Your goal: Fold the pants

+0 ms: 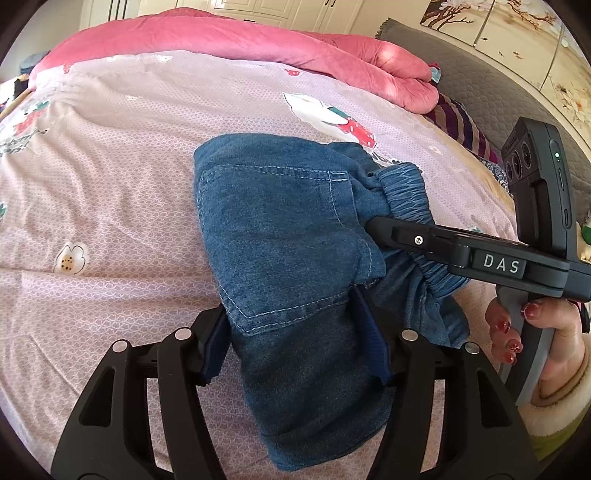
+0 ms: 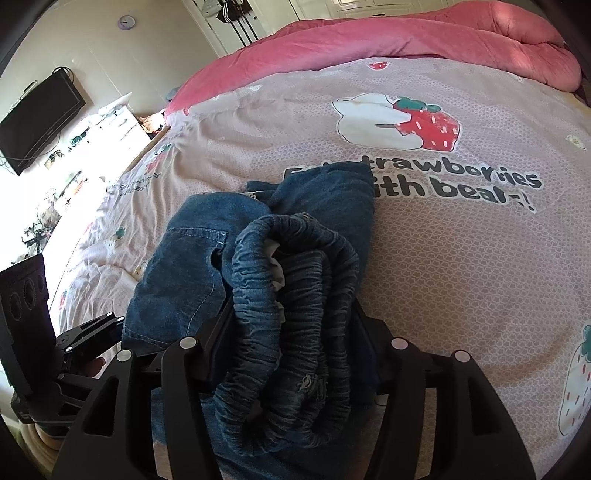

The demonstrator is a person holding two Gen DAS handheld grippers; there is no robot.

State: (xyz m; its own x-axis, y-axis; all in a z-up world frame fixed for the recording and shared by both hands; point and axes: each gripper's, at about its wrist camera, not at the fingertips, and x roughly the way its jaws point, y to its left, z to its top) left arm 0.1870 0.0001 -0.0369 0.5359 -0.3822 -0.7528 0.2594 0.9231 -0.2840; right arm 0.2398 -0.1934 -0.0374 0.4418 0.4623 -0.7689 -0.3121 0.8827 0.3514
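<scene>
Left gripper straddles the folded pants' leg end, pads seemingly slack, right gripper likewise loose around the bunched waistband, bundle lying on the bed, long axis running across between both hands.

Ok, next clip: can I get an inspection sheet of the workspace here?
Surface: bed sheet, pink, bear-and-strawberry print, wrinkled.
Job's things: denim pants folded into a bundle, elastic waistband bunched at one end.
Clutter: pink quilt heaped at the far edge; striped cloth beside it.
Grippers: left gripper and right gripper both jaws apart, pants between.
Cables: wires around wall TV.
Surroundings: wall clock, wardrobe doors.
</scene>
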